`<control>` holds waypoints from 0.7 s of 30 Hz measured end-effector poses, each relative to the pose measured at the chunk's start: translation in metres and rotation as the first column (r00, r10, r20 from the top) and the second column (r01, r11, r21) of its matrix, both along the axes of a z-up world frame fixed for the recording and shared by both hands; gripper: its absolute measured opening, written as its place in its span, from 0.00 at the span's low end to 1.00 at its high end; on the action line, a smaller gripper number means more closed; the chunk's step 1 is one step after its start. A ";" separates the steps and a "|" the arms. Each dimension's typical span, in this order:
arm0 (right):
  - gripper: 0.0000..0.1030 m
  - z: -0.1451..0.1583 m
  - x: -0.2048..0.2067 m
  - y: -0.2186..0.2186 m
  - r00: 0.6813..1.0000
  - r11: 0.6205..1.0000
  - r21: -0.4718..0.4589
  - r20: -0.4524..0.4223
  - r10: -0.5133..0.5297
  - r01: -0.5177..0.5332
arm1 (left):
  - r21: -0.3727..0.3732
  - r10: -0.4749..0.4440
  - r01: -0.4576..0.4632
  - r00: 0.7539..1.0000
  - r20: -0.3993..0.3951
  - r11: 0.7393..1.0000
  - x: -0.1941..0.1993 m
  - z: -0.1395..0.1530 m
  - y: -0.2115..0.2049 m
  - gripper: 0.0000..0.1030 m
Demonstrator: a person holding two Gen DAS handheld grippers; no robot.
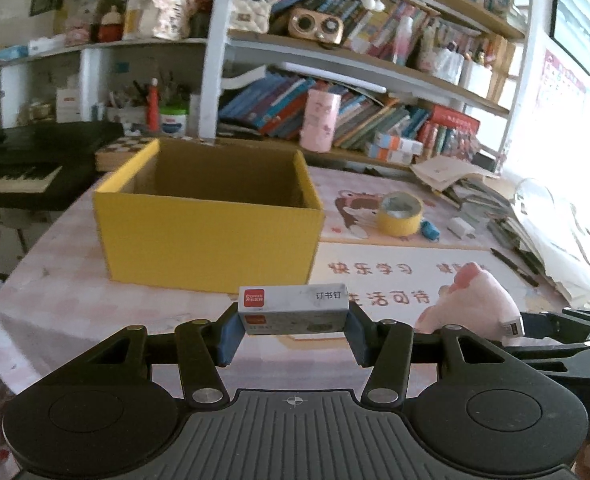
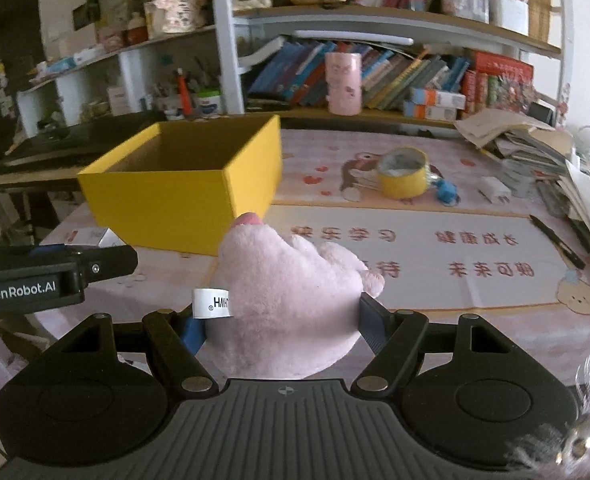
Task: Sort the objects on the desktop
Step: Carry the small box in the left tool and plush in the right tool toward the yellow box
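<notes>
Presently, a staple box is held crosswise between the left gripper fingers, a pink plush toy is clamped by the right gripper, and the yellow box is judged ahead, nearer the left.

Yellow box floor hidden — front wall blocks it.

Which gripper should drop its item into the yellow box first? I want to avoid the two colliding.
Probably the left gripper. Its staple box faces the yellow box squarely, close ahead. The right gripper, holding the pink plush toy, sits right of the box, which lies diagonally leftward.
</notes>
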State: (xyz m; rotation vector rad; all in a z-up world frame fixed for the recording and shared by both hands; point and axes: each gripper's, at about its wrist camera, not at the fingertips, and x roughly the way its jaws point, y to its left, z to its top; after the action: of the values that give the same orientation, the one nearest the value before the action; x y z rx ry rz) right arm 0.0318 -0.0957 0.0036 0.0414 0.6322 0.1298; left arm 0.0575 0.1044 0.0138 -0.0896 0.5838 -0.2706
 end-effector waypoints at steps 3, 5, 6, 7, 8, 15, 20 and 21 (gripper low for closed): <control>0.69 0.002 -0.001 0.014 0.999 0.999 -0.002 0.008 0.033 -0.033 | -0.005 0.036 -0.036 0.999 0.010 0.999 -0.006 0.001 0.014 0.50; 0.69 0.004 0.000 0.024 0.998 0.998 -0.004 0.016 0.057 -0.057 | -0.005 0.060 -0.060 0.998 0.016 0.998 -0.009 0.002 0.024 0.50; 0.69 0.005 0.001 0.029 0.997 0.997 -0.004 0.022 0.071 -0.071 | -0.004 0.075 -0.075 0.997 0.022 0.997 -0.011 0.003 0.029 0.50; 0.69 0.006 0.001 0.033 0.996 0.996 -0.003 0.027 0.086 -0.086 | -0.003 0.088 -0.088 0.996 0.026 0.996 -0.012 0.005 0.033 0.50; 0.69 0.007 0.001 0.038 0.994 0.995 -0.003 0.032 0.102 -0.102 | -0.003 0.104 -0.104 0.994 0.031 0.995 -0.013 0.006 0.037 0.50; 0.69 0.014 0.009 0.058 0.982 0.984 -0.009 0.065 0.177 -0.177 | 0.004 0.169 -0.170 0.983 0.071 0.985 -0.011 0.016 0.056 0.50; 0.69 0.020 0.022 0.061 0.977 0.981 -0.009 0.088 0.192 -0.192 | 0.000 0.201 -0.202 0.973 0.114 0.979 0.005 0.024 0.060 0.50; 0.69 0.021 0.025 0.061 0.977 0.981 -0.006 0.092 0.194 -0.195 | -0.001 0.205 -0.206 0.971 0.121 0.979 0.009 0.026 0.060 0.50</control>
State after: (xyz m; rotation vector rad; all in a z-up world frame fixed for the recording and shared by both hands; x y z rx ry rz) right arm 0.0564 -0.0349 0.0249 -0.0237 0.5427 0.3204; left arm 0.0665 0.1642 0.0395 -0.1208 0.4521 -0.0705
